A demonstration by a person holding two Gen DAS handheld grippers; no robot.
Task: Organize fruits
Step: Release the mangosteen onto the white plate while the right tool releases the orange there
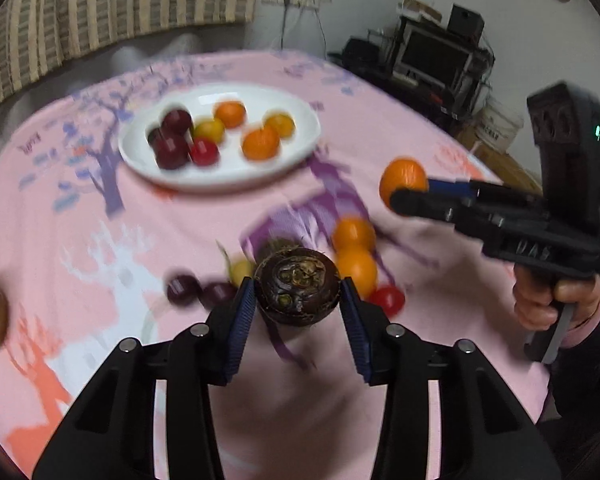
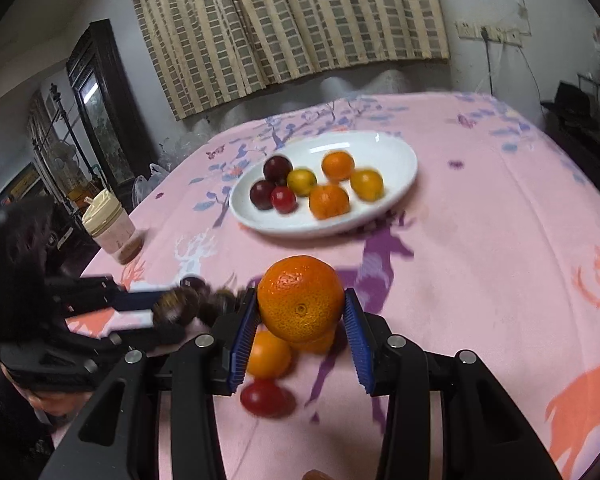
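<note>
Left gripper point(image 1: 298, 294): jaws closed on dark brown water chestnut point(image 1: 299, 285), pads touching both sides.
Right gripper point(image 2: 302, 316): jaws clamped on mandarin point(image 2: 301, 304).
Plate point(image 2: 396, 156): ahead of both jaws, holding fruit.
Loose fruit: two oranges point(image 1: 354, 250) just beyond left jaws.
</note>
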